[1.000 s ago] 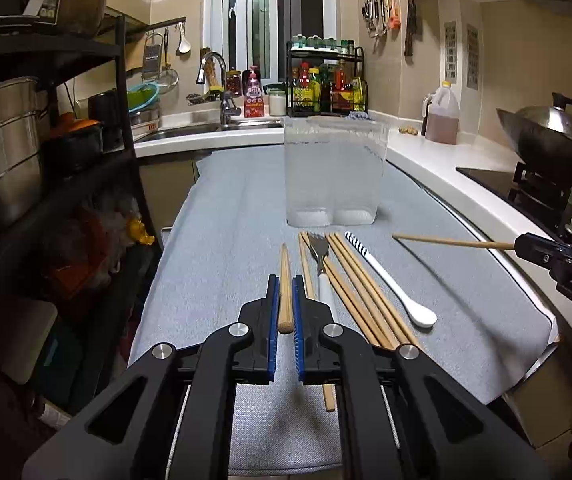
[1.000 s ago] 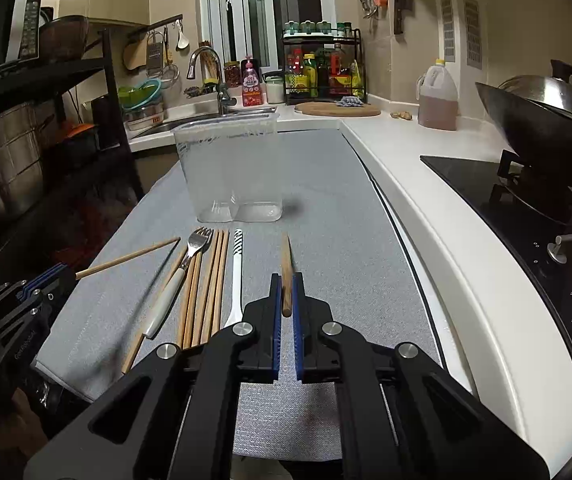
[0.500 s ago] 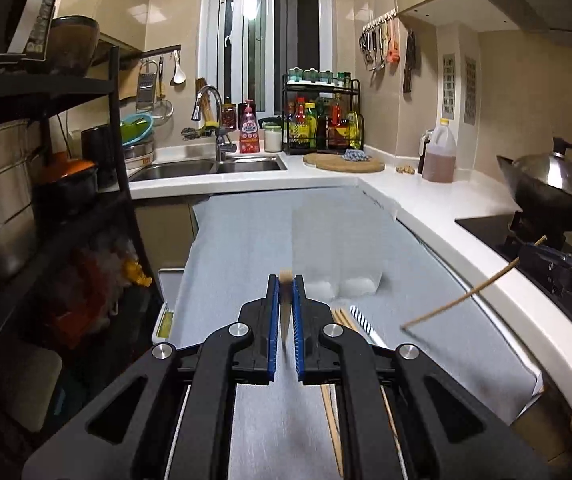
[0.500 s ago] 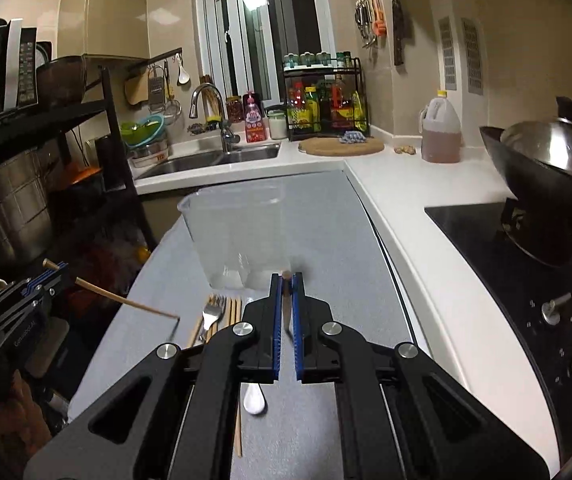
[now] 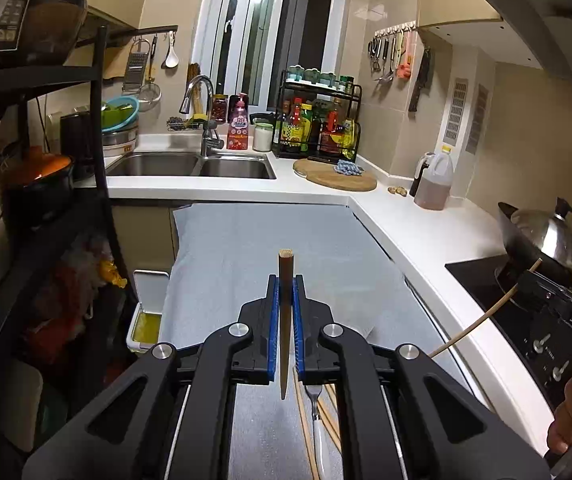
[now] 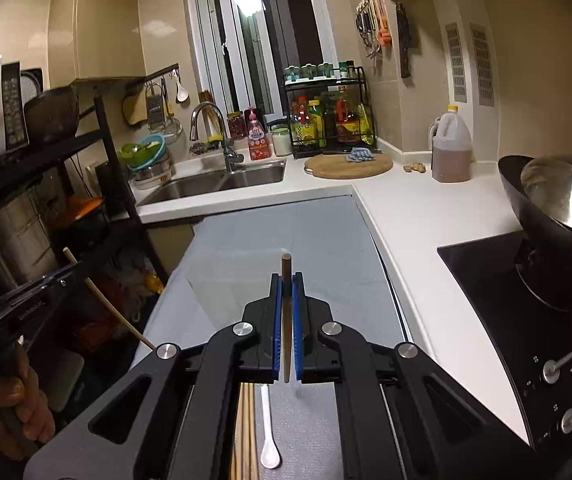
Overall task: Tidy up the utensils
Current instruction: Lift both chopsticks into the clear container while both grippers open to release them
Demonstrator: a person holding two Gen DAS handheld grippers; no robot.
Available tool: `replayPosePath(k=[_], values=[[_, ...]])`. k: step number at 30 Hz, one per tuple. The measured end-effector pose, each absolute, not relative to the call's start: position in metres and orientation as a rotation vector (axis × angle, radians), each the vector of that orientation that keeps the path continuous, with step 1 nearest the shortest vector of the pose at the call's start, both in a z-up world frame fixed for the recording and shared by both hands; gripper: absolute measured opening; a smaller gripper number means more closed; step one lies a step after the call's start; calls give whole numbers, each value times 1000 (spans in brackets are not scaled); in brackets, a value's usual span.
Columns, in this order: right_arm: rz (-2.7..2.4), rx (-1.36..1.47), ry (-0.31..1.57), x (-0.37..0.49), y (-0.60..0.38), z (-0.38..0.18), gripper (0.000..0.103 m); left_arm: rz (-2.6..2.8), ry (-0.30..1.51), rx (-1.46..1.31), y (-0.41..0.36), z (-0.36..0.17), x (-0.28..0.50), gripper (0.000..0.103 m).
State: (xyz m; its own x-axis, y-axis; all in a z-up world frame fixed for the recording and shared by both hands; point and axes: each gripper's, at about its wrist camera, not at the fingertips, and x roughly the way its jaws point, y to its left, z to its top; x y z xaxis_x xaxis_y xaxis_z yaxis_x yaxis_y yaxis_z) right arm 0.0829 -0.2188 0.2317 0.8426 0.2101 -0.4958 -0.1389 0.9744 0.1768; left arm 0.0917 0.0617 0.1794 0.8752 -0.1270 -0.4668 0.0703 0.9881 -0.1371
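Between the blue pads of the left tool [image 5: 285, 300] a brown chopstick [image 5: 285, 320] is clenched; the right tool [image 6: 286, 300] pinches its own chopstick [image 6: 286, 320] likewise — both lifted above the grey table [image 5: 246, 240]. Below the tools lie the fork [image 5: 313, 394], spoon [image 6: 269, 454] and remaining chopsticks [image 6: 246, 432]. Ahead of the right tool stands what looks like the clear container [image 6: 238, 280]. Carry phase, probably — next, tip each stick upright over its mouth and release.

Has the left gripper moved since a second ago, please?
Yes. The left gripper, shut on a chopstick, has risen: the fork on the mat now sits lower in its view.
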Motion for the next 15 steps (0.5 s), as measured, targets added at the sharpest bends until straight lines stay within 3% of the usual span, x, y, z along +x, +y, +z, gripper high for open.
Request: replayPosePath(k=[10, 15], values=[[243, 165, 399, 108, -219, 317, 5, -148, 387, -156, 70, 263, 121, 7], [246, 155, 354, 137, -211, 328, 5, -172, 335, -182, 65, 279, 146, 7]])
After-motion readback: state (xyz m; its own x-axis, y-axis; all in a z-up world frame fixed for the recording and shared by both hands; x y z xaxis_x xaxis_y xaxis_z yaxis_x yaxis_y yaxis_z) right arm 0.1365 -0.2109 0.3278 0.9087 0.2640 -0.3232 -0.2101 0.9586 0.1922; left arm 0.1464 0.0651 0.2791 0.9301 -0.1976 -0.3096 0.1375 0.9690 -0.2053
